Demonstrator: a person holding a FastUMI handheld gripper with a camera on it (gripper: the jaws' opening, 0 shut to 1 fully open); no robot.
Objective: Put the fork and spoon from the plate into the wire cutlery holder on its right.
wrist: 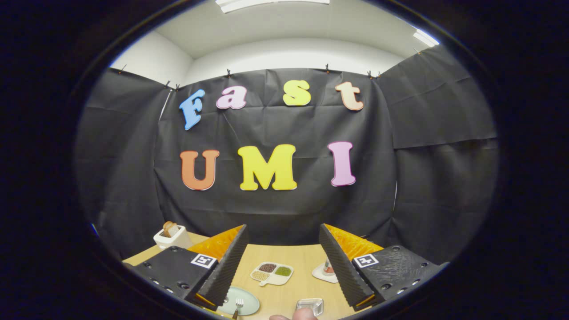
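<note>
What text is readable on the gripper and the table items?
None readable.
Markers and on the gripper's body: square black-and-white patterns, no words or numbers.
Plate with fork: no label visible.
Divided dish: no label visible.
Gripper: fingers open, held above the table, nothing between them.
</note>
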